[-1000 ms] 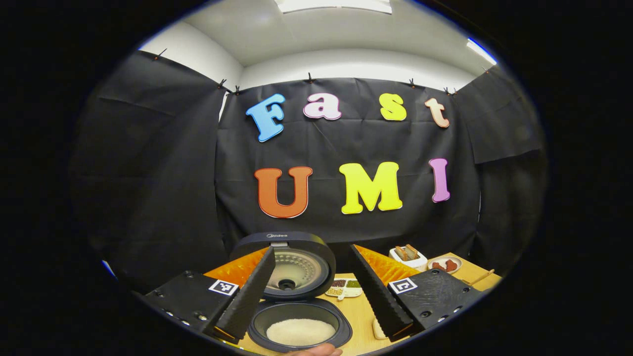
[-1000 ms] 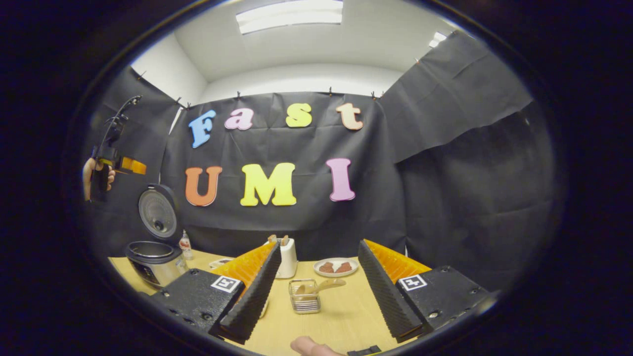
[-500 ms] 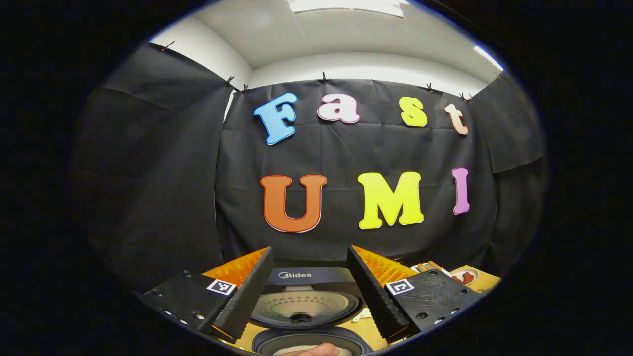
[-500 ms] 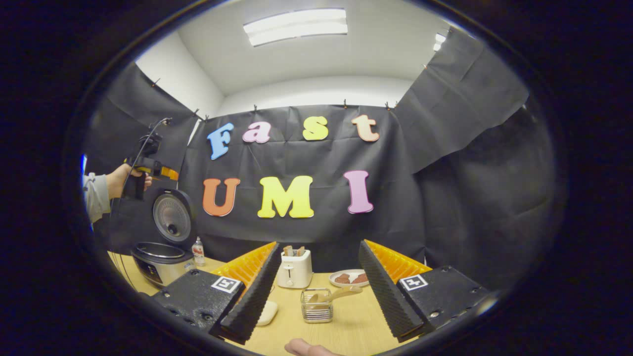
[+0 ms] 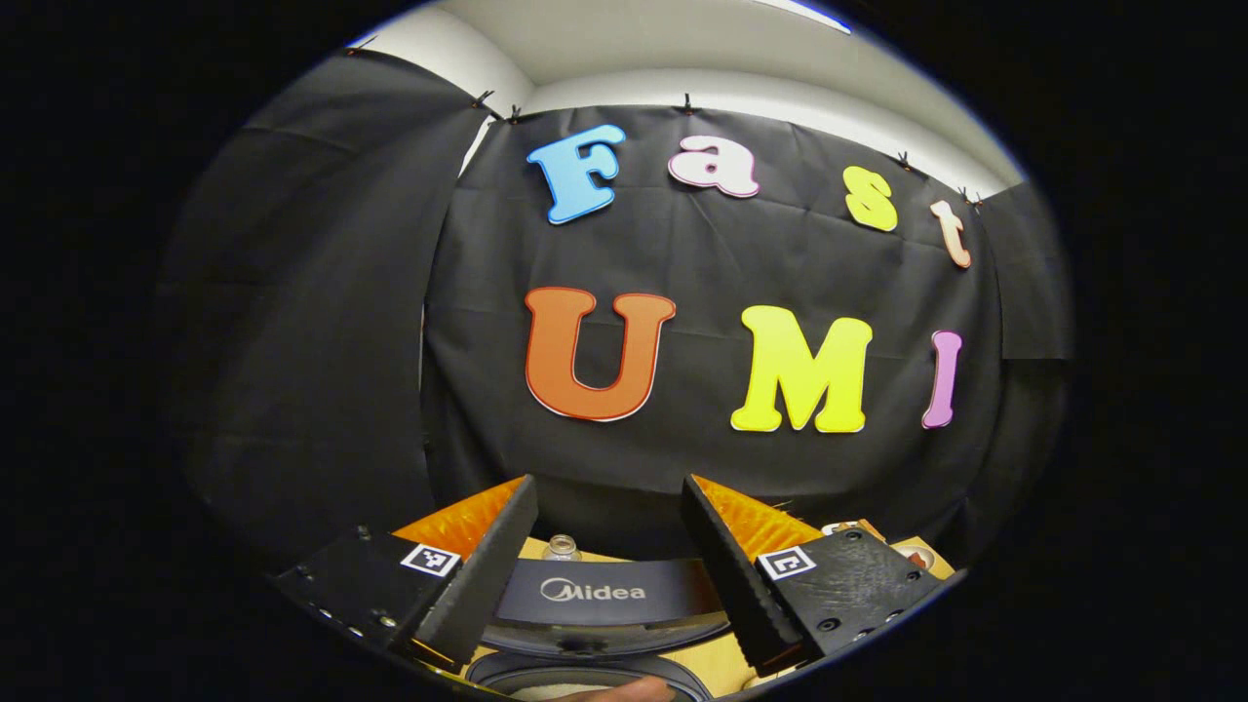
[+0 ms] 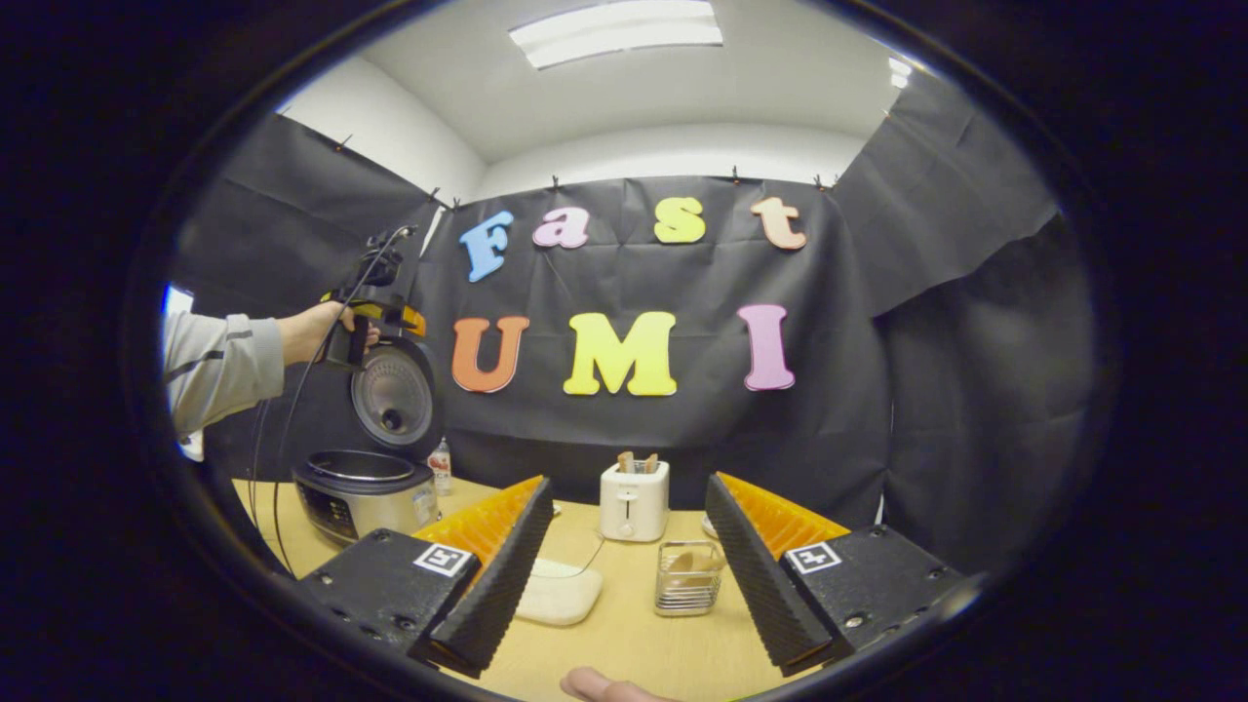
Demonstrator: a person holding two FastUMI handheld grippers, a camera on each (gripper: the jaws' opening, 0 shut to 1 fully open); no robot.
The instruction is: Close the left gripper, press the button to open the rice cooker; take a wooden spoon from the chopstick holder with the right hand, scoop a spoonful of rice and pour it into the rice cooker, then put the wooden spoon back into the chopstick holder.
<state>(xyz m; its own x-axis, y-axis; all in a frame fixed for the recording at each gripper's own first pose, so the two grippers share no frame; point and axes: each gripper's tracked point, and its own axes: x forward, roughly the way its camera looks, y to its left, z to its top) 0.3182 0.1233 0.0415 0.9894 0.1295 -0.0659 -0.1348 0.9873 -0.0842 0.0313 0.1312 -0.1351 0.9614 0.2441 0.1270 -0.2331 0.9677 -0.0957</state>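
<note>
In the right gripper view the rice cooker (image 6: 366, 492) stands at the table's left with its lid (image 6: 393, 395) raised upright. A hand holds my left gripper (image 6: 375, 314) just above that lid. Seen from the left gripper view, my left gripper (image 5: 606, 487) is open, over the lid's top edge (image 5: 595, 592), and the pot rim (image 5: 585, 673) sits below it. My right gripper (image 6: 627, 483) is open and holds nothing. The wire chopstick holder (image 6: 688, 578), with a wooden spoon (image 6: 686, 563) in it, stands between its fingers, nearer the right one.
A white toaster (image 6: 634, 499) stands at the back of the wooden table (image 6: 624, 634). A white shallow dish (image 6: 556, 592) lies beside the right gripper's left finger. A small bottle (image 6: 442, 466) stands next to the cooker. A grey sleeve (image 6: 219, 361) reaches in from the left.
My left gripper has moved forward to the raised lid, so the pot has sunk to the view's bottom edge. The right gripper view has swung, bringing cooker and holder nearer the middle.
</note>
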